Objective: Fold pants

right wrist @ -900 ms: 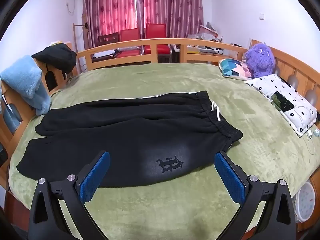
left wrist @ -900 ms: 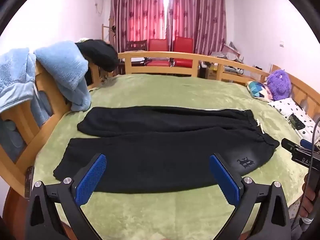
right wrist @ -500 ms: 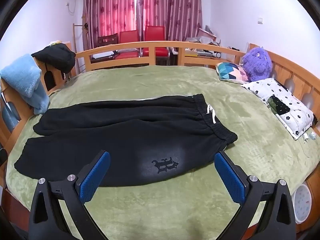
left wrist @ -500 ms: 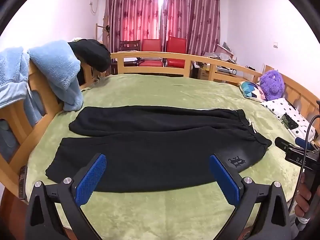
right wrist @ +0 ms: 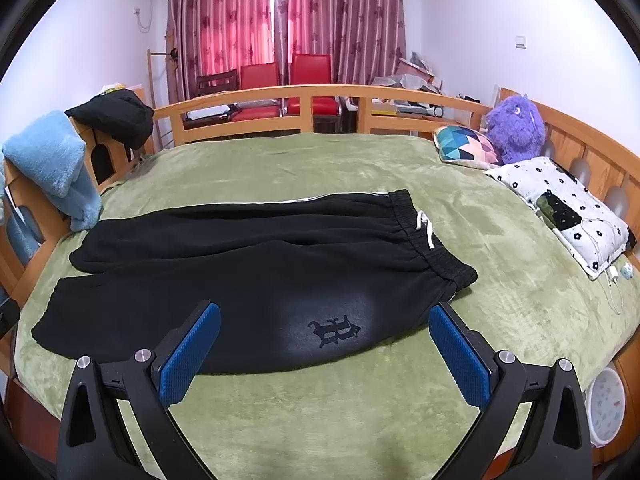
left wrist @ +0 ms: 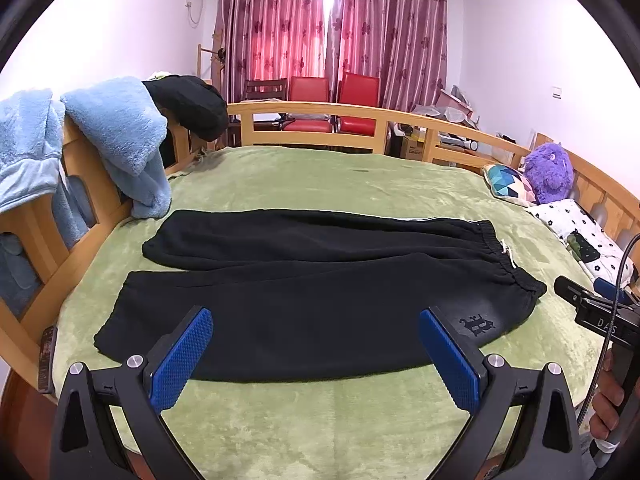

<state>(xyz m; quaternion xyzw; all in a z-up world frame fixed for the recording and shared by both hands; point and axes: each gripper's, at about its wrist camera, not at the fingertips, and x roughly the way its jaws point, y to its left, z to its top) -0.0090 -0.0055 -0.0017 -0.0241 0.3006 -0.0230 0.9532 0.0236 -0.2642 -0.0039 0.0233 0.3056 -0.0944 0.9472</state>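
Black pants (left wrist: 320, 280) (right wrist: 248, 276) lie flat across a green blanket, legs side by side running left, waistband with a white drawstring (right wrist: 426, 228) at the right. A dark letter logo (right wrist: 334, 330) marks the near hip. My left gripper (left wrist: 316, 322) hovers open above the near leg, blue pads wide apart, nothing between them. Held over the hip area near the logo, my right gripper (right wrist: 325, 318) is open too and also empty. The right gripper's body and the hand on it show at the left wrist view's right edge.
A wooden rail (right wrist: 320, 96) rings the bed. Light blue fleece (left wrist: 120, 136) and a black garment (left wrist: 192, 104) hang over the left rail. A patterned cushion (right wrist: 466, 148), purple plush toy (right wrist: 516, 128) and spotted pillow (right wrist: 568, 204) lie at the right. A phone (left wrist: 47, 354) rests on the left rail.
Both views have shifted a little: the pants sit slightly lower and further left in the right wrist view. Both grippers stay wide open and the pants lie unmoved.
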